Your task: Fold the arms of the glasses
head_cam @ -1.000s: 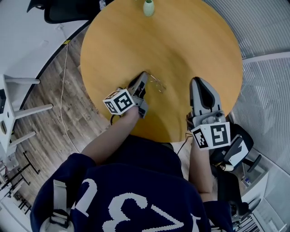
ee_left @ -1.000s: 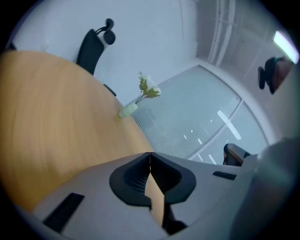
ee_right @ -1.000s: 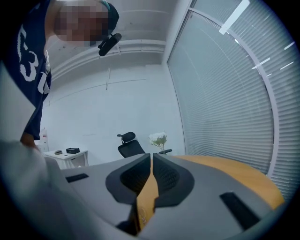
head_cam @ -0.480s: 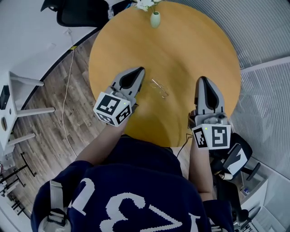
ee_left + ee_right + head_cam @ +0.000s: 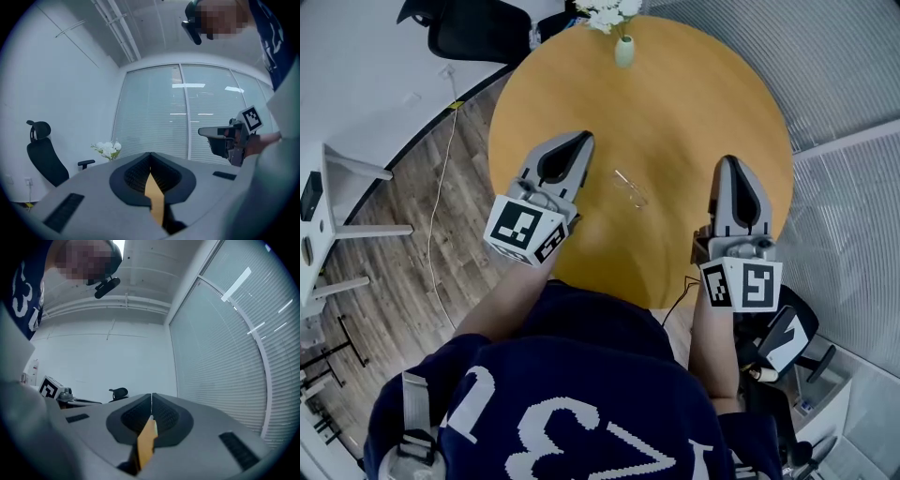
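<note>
A pair of thin wire-framed glasses [image 5: 630,188] lies on the round wooden table [image 5: 675,103], between the two grippers. My left gripper [image 5: 581,139] is held above the table to the left of the glasses, jaws shut and empty. On the right side my right gripper [image 5: 733,161] is held above the table, also shut with nothing in it. In the left gripper view the left gripper [image 5: 150,154] has its tips together, with the right gripper [image 5: 202,132] off to the side. In the right gripper view the right gripper [image 5: 151,394] is shut too. Neither gripper touches the glasses.
A small vase of white flowers [image 5: 623,45] stands at the table's far edge. A black office chair [image 5: 483,36] is beyond the table at the left. Wood floor with a cable [image 5: 441,178] lies left. A ribbed blind wall [image 5: 844,66] curves round the right.
My left gripper has come off the glasses, risen and rolled its marker cube over. The right gripper has lifted a little. The glasses stay on the table.
</note>
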The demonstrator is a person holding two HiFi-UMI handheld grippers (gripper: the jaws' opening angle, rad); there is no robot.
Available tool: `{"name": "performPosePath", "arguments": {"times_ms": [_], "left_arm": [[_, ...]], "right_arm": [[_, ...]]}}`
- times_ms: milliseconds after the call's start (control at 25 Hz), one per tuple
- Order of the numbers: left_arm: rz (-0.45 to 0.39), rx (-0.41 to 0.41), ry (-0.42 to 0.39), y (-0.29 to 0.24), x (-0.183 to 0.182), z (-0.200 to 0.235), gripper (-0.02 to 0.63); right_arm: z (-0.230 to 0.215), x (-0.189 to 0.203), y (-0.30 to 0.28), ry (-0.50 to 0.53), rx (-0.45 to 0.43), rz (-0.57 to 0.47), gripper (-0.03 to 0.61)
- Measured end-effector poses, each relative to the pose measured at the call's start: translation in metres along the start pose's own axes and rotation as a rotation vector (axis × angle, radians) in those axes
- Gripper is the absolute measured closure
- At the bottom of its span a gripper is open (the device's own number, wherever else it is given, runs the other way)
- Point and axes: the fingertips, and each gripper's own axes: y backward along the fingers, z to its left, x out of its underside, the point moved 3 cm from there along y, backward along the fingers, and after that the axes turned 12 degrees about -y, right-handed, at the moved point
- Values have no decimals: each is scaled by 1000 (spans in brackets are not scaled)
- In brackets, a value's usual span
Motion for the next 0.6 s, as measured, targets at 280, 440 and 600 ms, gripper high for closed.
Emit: {"name": "performPosePath", "arguments": {"times_ms": [280, 440, 600], "left_arm": [[-26, -12, -25, 5, -16, 2, 598], [-35, -14, -28, 4, -19, 4, 598], [-40, -13, -28, 4, -19, 6, 598]], "right_arm": [[5, -13, 0, 19, 4, -26, 551], [5, -15, -2, 26, 8, -31, 551], [7, -14, -4, 29, 12, -35, 551]]}}
